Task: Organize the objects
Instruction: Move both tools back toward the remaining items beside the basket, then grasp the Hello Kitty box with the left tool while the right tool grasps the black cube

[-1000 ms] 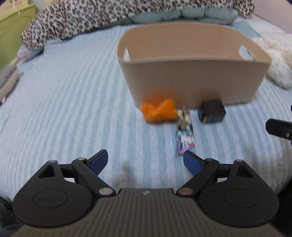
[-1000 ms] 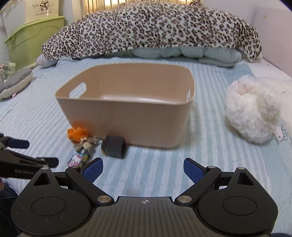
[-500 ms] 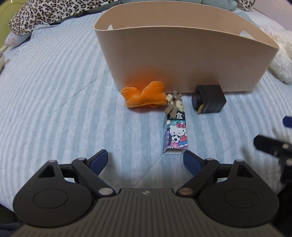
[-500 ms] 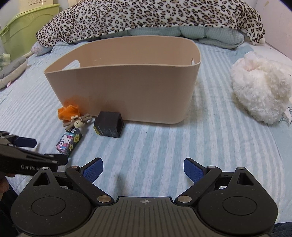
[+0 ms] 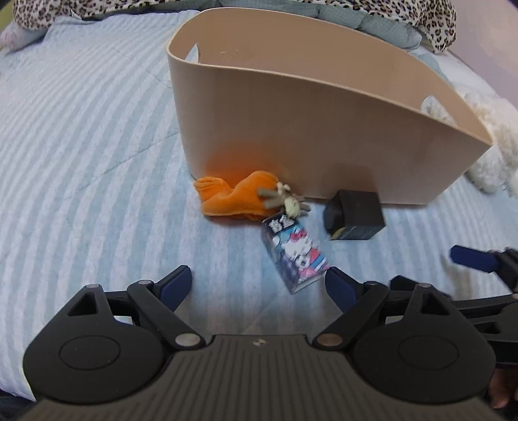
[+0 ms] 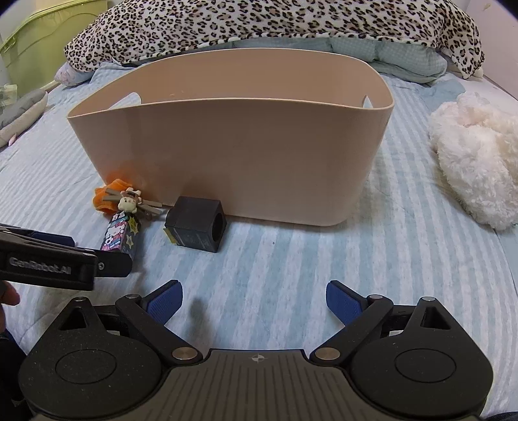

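Observation:
A beige bin (image 5: 323, 129) (image 6: 233, 162) stands on the striped bed. In front of it lie an orange cloth (image 5: 233, 197) (image 6: 105, 196), a small bear charm (image 5: 286, 199) (image 6: 129, 202), a Hello Kitty box (image 5: 296, 256) (image 6: 121, 234) and a black cube box (image 5: 356, 215) (image 6: 196, 228). My left gripper (image 5: 257, 286) is open and empty, with the Hello Kitty box just ahead near its right finger. My right gripper (image 6: 254, 299) is open and empty, a short way before the black cube box.
A white fluffy toy (image 6: 476, 158) lies right of the bin. A leopard-print blanket (image 6: 275, 26) is piled behind it. A green storage box (image 6: 35, 39) stands at the far left. The left gripper's arm (image 6: 48, 262) crosses the right wrist view's left edge.
Both grippers have moved closer to the bin and the objects. The left one has swung left, so the Hello Kitty box now sits near its right finger. Both stay open.

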{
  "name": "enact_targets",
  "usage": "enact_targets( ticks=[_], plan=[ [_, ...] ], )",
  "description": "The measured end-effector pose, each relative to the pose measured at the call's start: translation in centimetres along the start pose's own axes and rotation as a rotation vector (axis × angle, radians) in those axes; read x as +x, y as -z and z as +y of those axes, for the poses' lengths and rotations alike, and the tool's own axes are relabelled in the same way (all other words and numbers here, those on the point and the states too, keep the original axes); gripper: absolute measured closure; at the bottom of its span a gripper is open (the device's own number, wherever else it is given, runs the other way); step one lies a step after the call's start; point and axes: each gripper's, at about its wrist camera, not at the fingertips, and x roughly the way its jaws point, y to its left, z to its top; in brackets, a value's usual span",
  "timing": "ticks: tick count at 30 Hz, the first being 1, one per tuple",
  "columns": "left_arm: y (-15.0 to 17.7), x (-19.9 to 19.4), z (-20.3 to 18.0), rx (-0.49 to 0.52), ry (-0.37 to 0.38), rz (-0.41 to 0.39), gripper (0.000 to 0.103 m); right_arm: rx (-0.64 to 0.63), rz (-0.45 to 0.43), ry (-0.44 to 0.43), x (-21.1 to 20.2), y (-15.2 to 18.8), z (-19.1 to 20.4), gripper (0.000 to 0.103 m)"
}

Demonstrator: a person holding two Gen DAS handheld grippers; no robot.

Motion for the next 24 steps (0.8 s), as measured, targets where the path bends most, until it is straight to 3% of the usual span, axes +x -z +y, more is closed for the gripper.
enact_targets(
  ticks=[7,13,20,24],
  plan=[
    [-0.2,-0.3,-1.4,0.026,0.005,-0.012,0.013,0.037,0.005,0.000,-0.3,0.4,-0.9,0.006],
    [-0.7,1.2,-2.3,0.025,-0.073,-0.022,0.014,0.066,0.001,0.002,-0.6,0.7,-1.6,0.006],
    [-0.6,1.3,-0.9,0.015,-0.129,-0.018,0.041,0.081,-0.014,-0.008,-0.3,0.2,-1.5,0.006],
    [-1.0,1.1,0.5,0.015,-0.141,-0.016,0.063,0.074,-0.021,-0.023,0.4,-0.5,-0.5,0.006]
  ],
)
